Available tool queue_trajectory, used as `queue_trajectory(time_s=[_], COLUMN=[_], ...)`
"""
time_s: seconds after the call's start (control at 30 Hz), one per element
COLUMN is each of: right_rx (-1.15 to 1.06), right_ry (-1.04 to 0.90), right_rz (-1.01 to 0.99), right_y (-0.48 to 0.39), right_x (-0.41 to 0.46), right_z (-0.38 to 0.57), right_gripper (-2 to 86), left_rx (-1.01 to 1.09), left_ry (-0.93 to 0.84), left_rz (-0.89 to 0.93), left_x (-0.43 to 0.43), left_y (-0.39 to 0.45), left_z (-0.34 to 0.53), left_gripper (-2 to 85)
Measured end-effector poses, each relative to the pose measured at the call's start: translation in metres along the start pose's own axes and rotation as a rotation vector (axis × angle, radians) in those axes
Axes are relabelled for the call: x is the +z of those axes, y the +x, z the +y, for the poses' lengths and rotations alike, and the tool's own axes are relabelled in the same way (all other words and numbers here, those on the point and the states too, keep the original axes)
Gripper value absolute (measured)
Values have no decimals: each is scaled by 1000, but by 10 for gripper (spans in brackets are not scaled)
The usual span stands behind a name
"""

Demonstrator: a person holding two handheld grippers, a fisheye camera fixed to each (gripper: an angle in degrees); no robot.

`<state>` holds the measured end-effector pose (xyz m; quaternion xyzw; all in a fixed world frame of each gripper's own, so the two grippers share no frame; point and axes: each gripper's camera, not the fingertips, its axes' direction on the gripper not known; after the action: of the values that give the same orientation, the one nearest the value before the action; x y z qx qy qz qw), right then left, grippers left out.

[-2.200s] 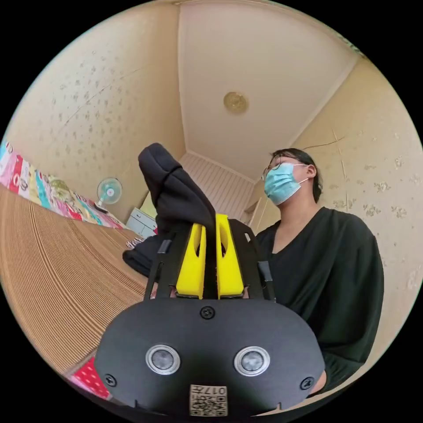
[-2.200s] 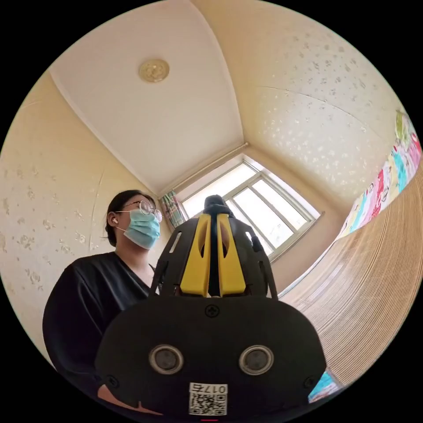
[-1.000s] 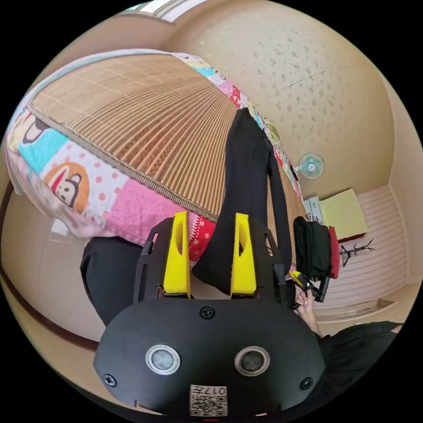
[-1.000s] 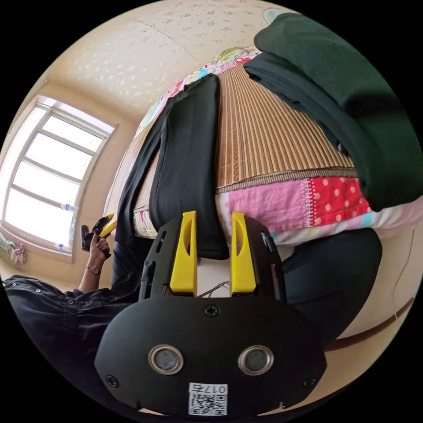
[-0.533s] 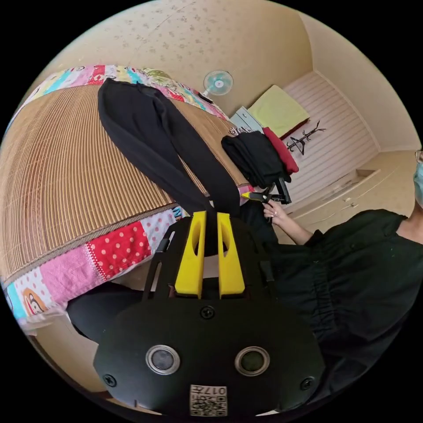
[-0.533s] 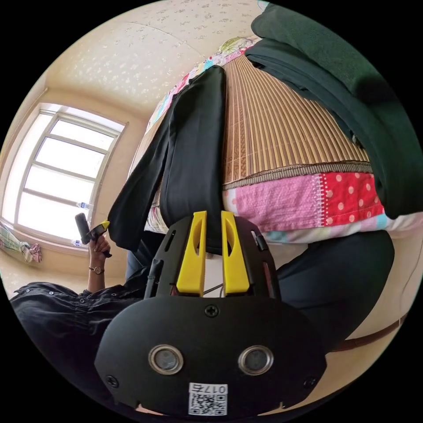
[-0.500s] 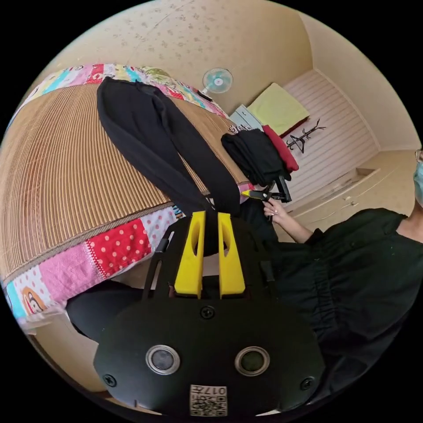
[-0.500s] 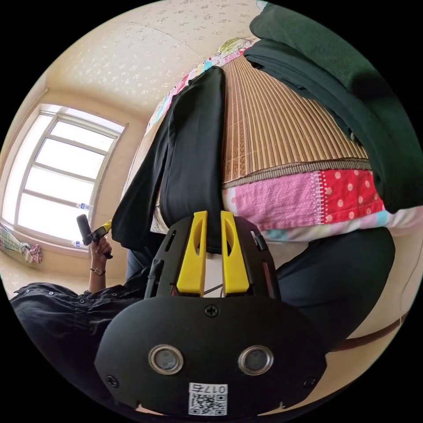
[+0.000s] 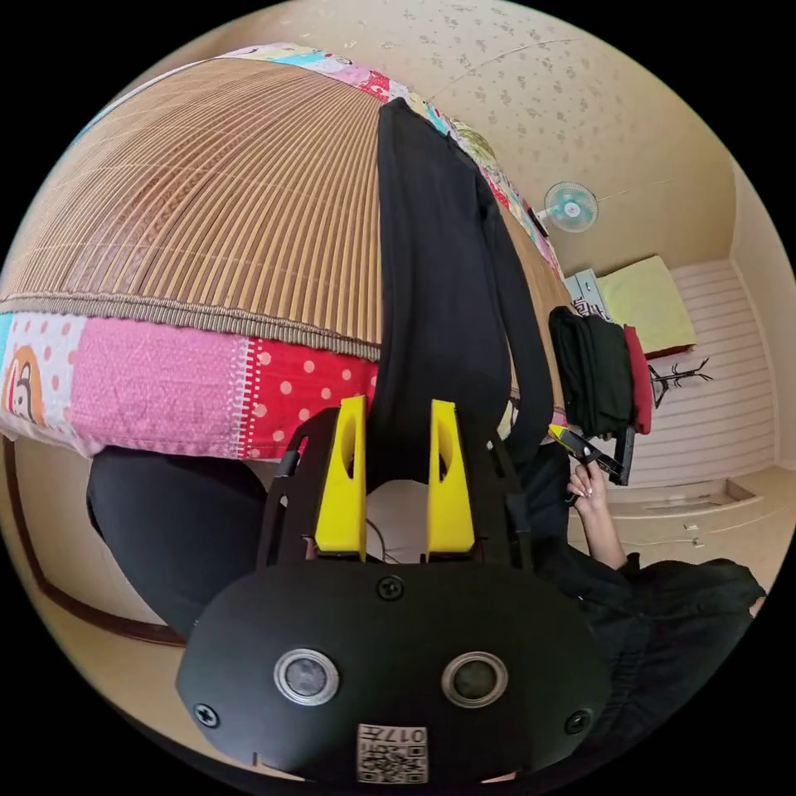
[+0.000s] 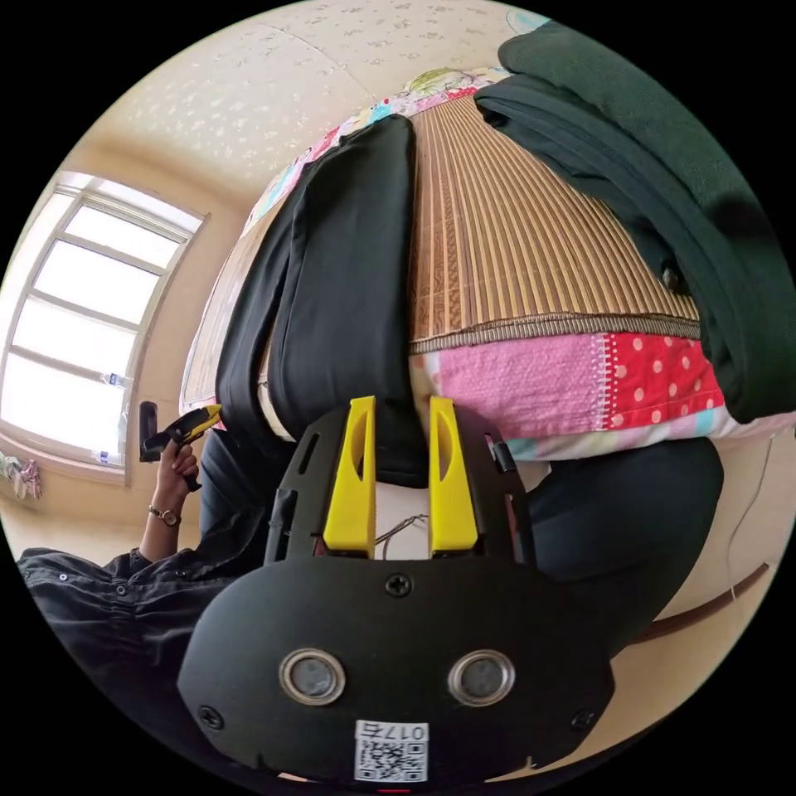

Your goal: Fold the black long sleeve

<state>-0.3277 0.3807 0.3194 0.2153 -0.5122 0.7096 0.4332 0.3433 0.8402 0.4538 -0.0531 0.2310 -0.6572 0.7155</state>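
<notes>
Black long sleeve [image 9: 439,274] laid lengthwise on the bed's bamboo mat [image 9: 232,215], both grippers at its near end.

Left gripper [image 9: 397,414]: fingers [image 9: 342,481] parted, garment hem hangs over the bed edge between them, no clamp visible. Right gripper [image 10: 396,412]: fingers [image 10: 351,481] also apart, folded hem [image 10: 398,452] sits between the tips without being pinched. In right gripper view the garment [image 10: 348,265] runs from the mat's far edge down over the patchwork quilt [image 10: 531,390] border. Dark folded clothes [image 10: 663,191] stacked on the mat beside it, apart from it. Left gripper view also picks up the right gripper [image 9: 590,454] in the person's hand [image 9: 585,489], near the clothes stack [image 9: 597,373].
</notes>
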Motion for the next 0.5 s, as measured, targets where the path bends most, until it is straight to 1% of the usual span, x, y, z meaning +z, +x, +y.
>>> queue_trajectory(time_s=[0.03,0.1,0.13,0.17,0.2,0.23,0.27,0.3,0.37,0.4,0.47,0.5], right_rx=[-10,-46,-74,-89,-94,-107,-128,-138,-167,-168,-170,-174], right_ry=[5,-45,-98,-99,-84,-52,-12,7,66,75,104,116], right_rz=[-8,-54,-81,-109,-137,-218,-296,-323,-339,-330,-315,-318], right_y=[5,11,15,19,21,26,32,35,46,48,55,54], right_x=[-2,-1,2,-1,-5,-17,-32,-40,-72,-79,-103,-109], right_z=[4,8,12,18,22,31,42,48,72,78,95,97], right_gripper=[74,53,41,32,29,24,21,20,17,17,15,15], left_rx=[10,41,69,84,118,145,148,144,154,148,89,27], left_ry=[-11,-48,-71,-89,-133,-181,-208,-264,-328,-336,-260,-171], left_rz=[1,10,25,37,85,163,201,250,235,185,131,125], left_x=[0,2,3,3,2,1,0,0,-2,-6,-22,-38], left_y=[-1,-2,-2,-2,-1,-2,-3,-6,-8,-10,-18,-24], left_z=[0,1,3,4,5,7,9,13,22,29,39,44], left_gripper=[71,37,29,24,20,17,17,18,25,34,59,85])
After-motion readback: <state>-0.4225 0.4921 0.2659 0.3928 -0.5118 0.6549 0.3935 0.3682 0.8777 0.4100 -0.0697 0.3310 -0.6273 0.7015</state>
